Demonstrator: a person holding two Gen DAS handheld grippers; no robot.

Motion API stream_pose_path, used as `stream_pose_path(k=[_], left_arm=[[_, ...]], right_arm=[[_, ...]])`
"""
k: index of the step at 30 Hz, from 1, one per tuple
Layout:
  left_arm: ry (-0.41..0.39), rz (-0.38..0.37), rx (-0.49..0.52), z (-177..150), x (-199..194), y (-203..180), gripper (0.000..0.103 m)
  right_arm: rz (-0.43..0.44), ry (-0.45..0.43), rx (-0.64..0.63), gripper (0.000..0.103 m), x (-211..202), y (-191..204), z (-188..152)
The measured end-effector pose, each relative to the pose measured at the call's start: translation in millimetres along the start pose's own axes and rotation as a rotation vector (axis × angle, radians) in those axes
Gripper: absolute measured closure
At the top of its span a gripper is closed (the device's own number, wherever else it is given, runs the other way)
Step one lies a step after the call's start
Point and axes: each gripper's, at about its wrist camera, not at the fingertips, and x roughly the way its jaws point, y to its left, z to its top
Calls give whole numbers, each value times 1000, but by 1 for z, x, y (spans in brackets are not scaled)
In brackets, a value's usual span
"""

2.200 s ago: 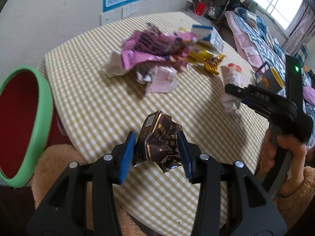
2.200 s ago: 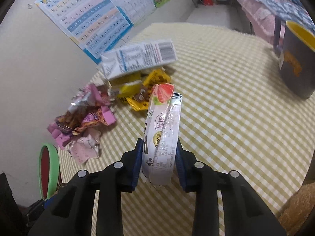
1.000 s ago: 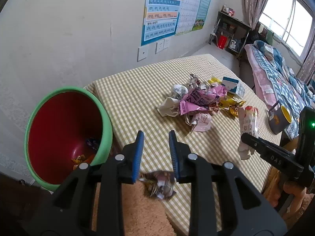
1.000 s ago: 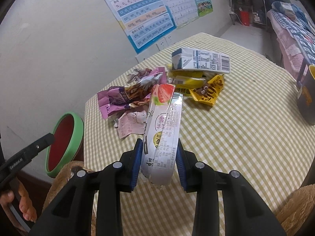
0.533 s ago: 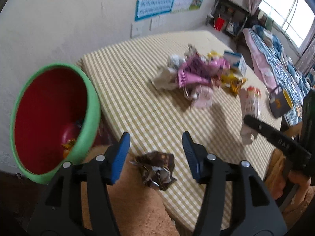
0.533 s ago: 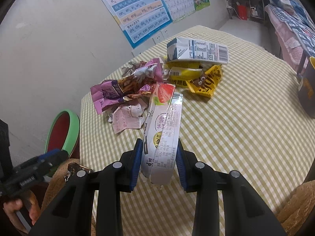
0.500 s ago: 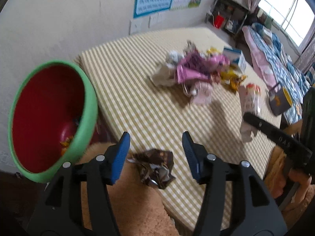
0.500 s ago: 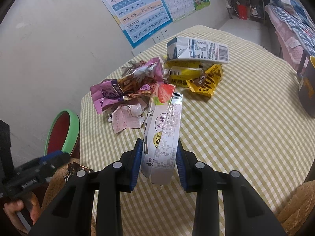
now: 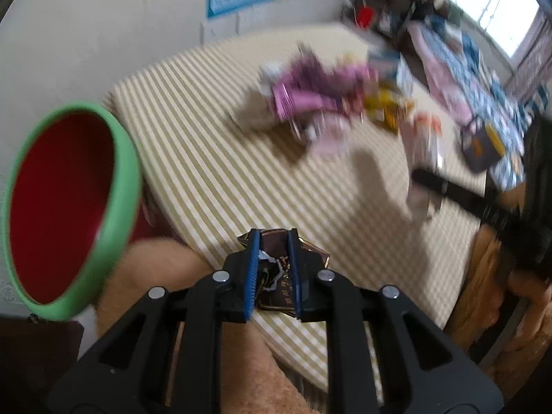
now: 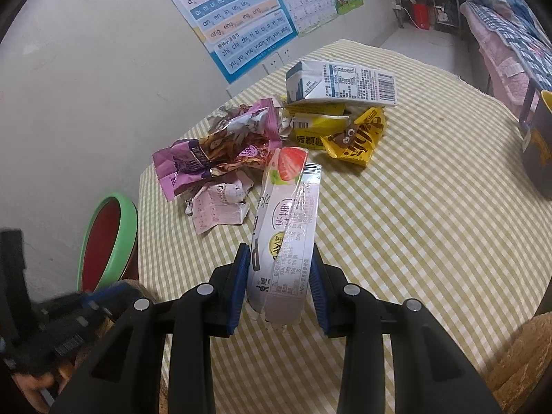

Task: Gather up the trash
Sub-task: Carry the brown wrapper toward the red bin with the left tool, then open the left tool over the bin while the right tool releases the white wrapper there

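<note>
My left gripper [image 9: 272, 238] is shut on a crumpled brown foil wrapper [image 9: 312, 253] at the near edge of the checked table [image 9: 214, 172]. A red bin with a green rim [image 9: 132, 172] stands to its left, beside the table. My right gripper [image 10: 279, 250] is shut on a flattened white and pink strawberry carton [image 10: 289, 200], held above the table. Farther back lies a trash pile: purple wrappers [image 10: 214, 151], a pink paper [image 10: 220, 210], yellow packets [image 10: 355, 138] and a white milk carton [image 10: 345, 84]. The left wrist view is blurred.
A dark mug with a yellow inside [image 10: 538, 148] stands at the table's right edge. A brown plush seat [image 9: 148, 269] sits under the near edge. The wall with posters [image 10: 241, 17] is behind the table. A bed [image 10: 510, 34] lies at the far right.
My left gripper was open over the brown wrapper lying at the table edge; it has sunk and shut on it. The right gripper keeps still with the carton.
</note>
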Motion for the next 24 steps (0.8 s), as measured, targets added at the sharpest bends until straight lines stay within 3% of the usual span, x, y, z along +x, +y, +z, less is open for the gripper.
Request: stream_pose_path(k=[3, 9, 14, 24], left_arm=[[-78, 23, -46, 8, -21, 13, 87], [-149, 53, -130, 22, -45, 43, 87], [-214, 107, -136, 28, -60, 55, 87], [-263, 166, -199, 24, -73, 96, 87]], right_arm=[[-6, -11, -19, 70, -4, 6, 0], [11, -17, -67, 70, -12, 29, 6], [61, -16, -98, 70, -18, 56, 13], [160, 17, -229, 69, -9, 138, 24]])
